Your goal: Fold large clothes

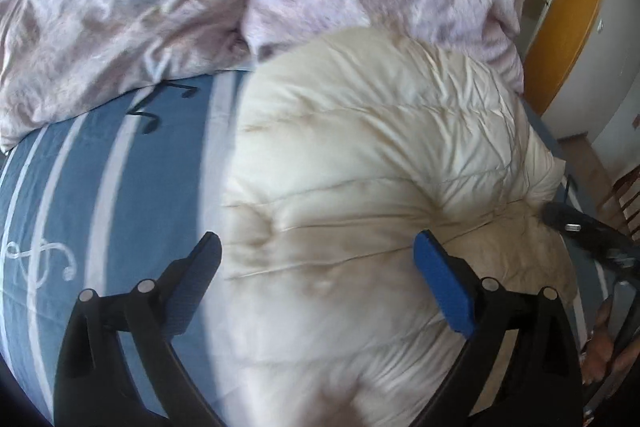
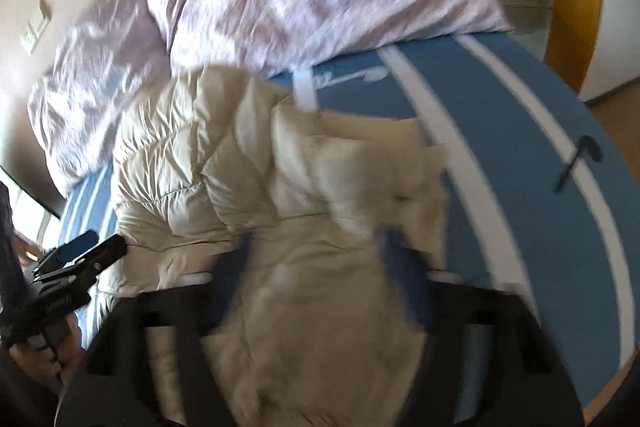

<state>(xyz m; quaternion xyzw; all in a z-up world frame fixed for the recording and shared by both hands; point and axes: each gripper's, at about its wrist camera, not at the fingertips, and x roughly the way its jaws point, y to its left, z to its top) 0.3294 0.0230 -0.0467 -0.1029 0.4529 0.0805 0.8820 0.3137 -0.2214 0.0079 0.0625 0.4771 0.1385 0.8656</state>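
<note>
Cream puffer jacket [image 1: 360, 155] lies on bed [image 1: 120, 187], long axis running away from both tongs. Left tongs [image 1: 316, 259] spread, empty above near end; right tongs [image 2: 316, 255] spread, blurred, likewise.

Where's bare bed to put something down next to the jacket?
Two free patches of blue striped sheet: one between the cream jacket and the lilac duvet, one between jacket and far bed edge. The head end is crowded with duvet.
</note>
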